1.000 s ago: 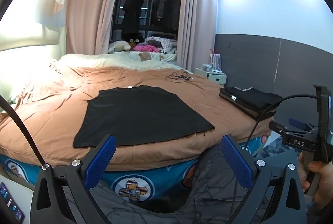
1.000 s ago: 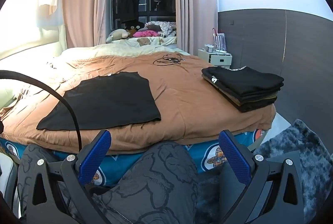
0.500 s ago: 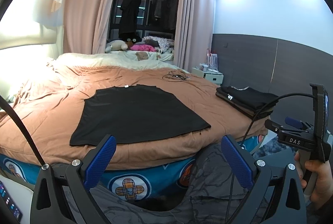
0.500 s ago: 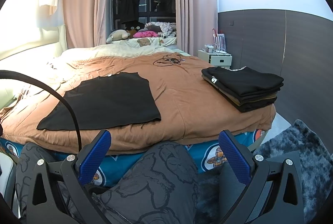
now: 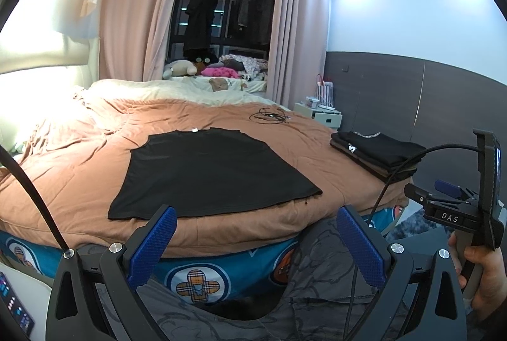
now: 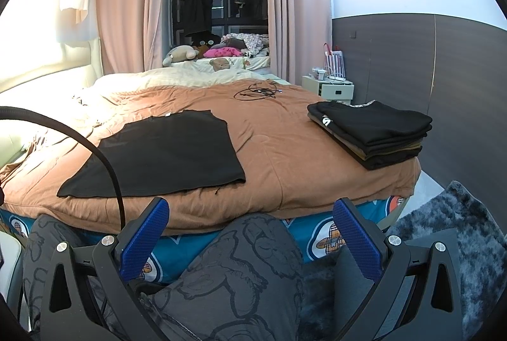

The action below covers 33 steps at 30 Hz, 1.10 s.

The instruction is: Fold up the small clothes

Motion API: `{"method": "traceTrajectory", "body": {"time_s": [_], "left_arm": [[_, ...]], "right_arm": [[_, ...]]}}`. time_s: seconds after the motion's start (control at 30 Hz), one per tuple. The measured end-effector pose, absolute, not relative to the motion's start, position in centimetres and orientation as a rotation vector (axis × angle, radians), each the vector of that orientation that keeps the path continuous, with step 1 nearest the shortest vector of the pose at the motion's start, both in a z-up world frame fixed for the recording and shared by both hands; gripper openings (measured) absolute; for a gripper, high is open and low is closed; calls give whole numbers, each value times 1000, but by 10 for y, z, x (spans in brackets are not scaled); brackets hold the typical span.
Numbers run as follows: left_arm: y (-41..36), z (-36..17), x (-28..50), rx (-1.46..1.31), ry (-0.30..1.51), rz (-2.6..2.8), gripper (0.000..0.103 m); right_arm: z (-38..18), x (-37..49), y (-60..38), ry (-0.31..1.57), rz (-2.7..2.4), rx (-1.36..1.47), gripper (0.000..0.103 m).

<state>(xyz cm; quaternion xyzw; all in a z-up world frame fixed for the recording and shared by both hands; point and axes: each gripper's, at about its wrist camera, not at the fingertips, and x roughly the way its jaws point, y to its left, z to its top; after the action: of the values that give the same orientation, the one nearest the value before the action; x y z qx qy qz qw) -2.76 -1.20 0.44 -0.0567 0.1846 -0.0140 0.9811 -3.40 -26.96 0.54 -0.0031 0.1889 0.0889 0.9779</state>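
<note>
A black T-shirt (image 5: pixel 209 173) (image 6: pixel 164 154) lies flat on the brown bedspread (image 5: pixel 79 170) (image 6: pixel 285 148), sleeves folded in, collar pointing away from me. A stack of folded dark clothes (image 5: pixel 377 154) (image 6: pixel 370 132) rests at the bed's right corner. My left gripper (image 5: pixel 256 243) is open and empty, held short of the bed's near edge, below the shirt's hem. My right gripper (image 6: pixel 250 239) is also open and empty, low in front of the bed above the person's knee. In the left wrist view the right gripper's body (image 5: pixel 459 208) shows at the far right, held in a hand.
Black cables (image 5: pixel 269 116) (image 6: pixel 256 92) lie tangled on the far part of the bed. A white nightstand (image 6: pixel 332 87) stands right of the bed against the dark wall. A grey shaggy rug (image 6: pixel 459 230) covers the floor at the right. The person's grey patterned trousers (image 6: pixel 240 277) fill the foreground.
The left wrist view has tilted up slightly, so the bed and shirt sit lower in frame. The right gripper and the clothes have not moved.
</note>
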Motion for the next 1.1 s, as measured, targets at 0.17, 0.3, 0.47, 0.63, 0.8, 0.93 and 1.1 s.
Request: {"method": "traceTrajectory", "body": {"time_s": [0.17, 0.3, 0.47, 0.63, 0.8, 0.93, 1.1], "left_arm": [[-9, 5, -30, -114, 366, -22, 102], [-8, 5, -31, -113, 364, -20, 102], [-6, 6, -34, -113, 362, -17, 102], [-8, 6, -34, -112, 362, -18, 102], [-8, 6, -34, -111, 362, -17, 102], [-7, 6, -34, -113, 361, -17, 102], [-8, 8, -35, -112, 362, -15, 102]], "right_arm": [[5, -35, -269, 377, 181, -4, 103], [4, -36, -269, 377, 182, -5, 103], [4, -35, -268, 376, 181, -6, 103], [4, -35, -269, 377, 181, -4, 103], [4, -35, -268, 377, 181, -3, 103], [4, -35, -268, 375, 184, -2, 103], [3, -34, -269, 376, 187, -1, 103]]}}
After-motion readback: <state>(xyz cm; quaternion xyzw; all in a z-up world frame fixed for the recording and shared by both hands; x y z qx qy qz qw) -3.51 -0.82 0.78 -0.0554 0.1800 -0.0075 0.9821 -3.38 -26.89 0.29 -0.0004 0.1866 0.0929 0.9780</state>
